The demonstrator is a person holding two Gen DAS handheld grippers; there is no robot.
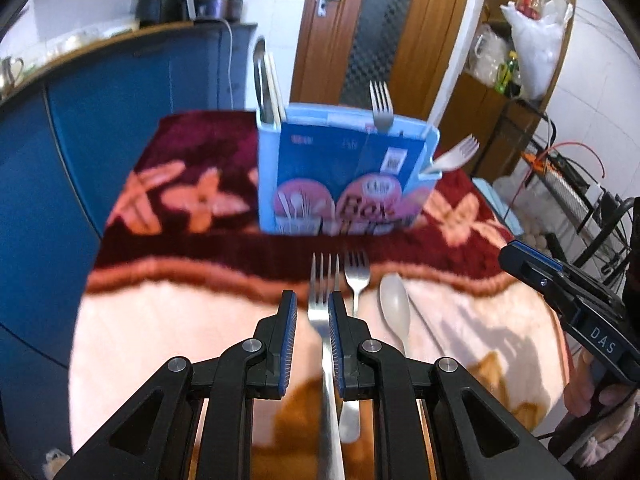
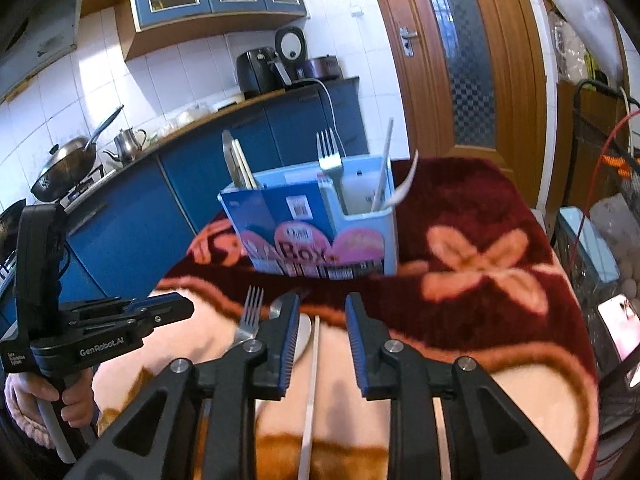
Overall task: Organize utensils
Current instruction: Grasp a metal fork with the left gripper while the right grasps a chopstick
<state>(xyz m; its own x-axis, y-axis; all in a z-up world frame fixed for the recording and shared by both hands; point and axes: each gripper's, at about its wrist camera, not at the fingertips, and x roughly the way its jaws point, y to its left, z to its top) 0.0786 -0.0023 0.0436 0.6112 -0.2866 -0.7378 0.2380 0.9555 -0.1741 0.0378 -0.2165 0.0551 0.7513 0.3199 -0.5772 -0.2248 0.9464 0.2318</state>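
A blue utensil box (image 1: 344, 172) stands on the blanket and holds a fork (image 1: 382, 106), a knife (image 1: 262, 80) and a pale spork (image 1: 456, 156). My left gripper (image 1: 312, 312) is open around a large steel fork (image 1: 323, 308) that lies between its fingers. A smaller fork (image 1: 356, 276) and a beige spoon (image 1: 394, 308) lie just right of it. My right gripper (image 2: 322, 320) is open and empty above a white chopstick (image 2: 311, 392) and the beige spoon (image 2: 303, 336). The box (image 2: 316, 232) stands beyond it.
A floral blanket (image 1: 168, 320) covers the table. Blue kitchen cabinets (image 2: 132, 208) lie to the left, with a wok (image 2: 64, 168) and kettle on the counter. A wooden door (image 2: 452, 60) is behind. A wire rack with cables (image 1: 568, 184) stands at the right.
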